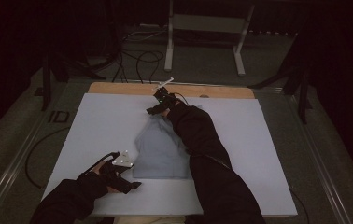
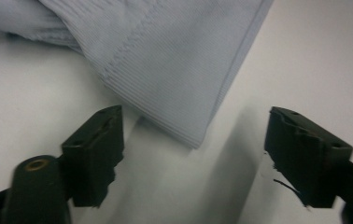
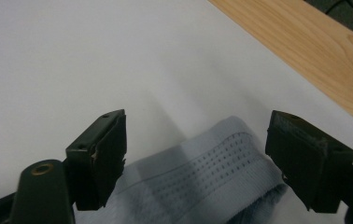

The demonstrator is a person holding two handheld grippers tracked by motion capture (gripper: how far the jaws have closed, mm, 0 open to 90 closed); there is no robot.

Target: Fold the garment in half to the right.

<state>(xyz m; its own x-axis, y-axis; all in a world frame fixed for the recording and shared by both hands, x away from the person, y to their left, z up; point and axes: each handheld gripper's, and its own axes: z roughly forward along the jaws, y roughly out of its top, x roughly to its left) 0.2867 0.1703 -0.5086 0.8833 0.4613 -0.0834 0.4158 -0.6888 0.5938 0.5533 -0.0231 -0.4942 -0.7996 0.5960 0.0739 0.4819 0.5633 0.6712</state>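
Observation:
A pale blue-grey garment (image 1: 161, 148) lies flat in the middle of the white table cover (image 1: 100, 126). Near its front left corner my left gripper (image 1: 130, 182) stands open; that ribbed hem corner (image 2: 184, 126) lies just beyond the jaws, which stand wide apart over the white surface. At the far end of the garment my right gripper (image 1: 153, 108) is open too. A folded ribbed band with rows of small holes (image 3: 207, 172) lies between its jaws, and neither jaw touches it.
A wooden table edge (image 1: 118, 87) runs along the far side and shows as a strip (image 3: 314, 51) in the right gripper view. Black cables (image 1: 139, 58) and a metal stand (image 1: 202, 32) sit on the dark floor beyond. Dark sleeves (image 1: 202, 158) cross the table.

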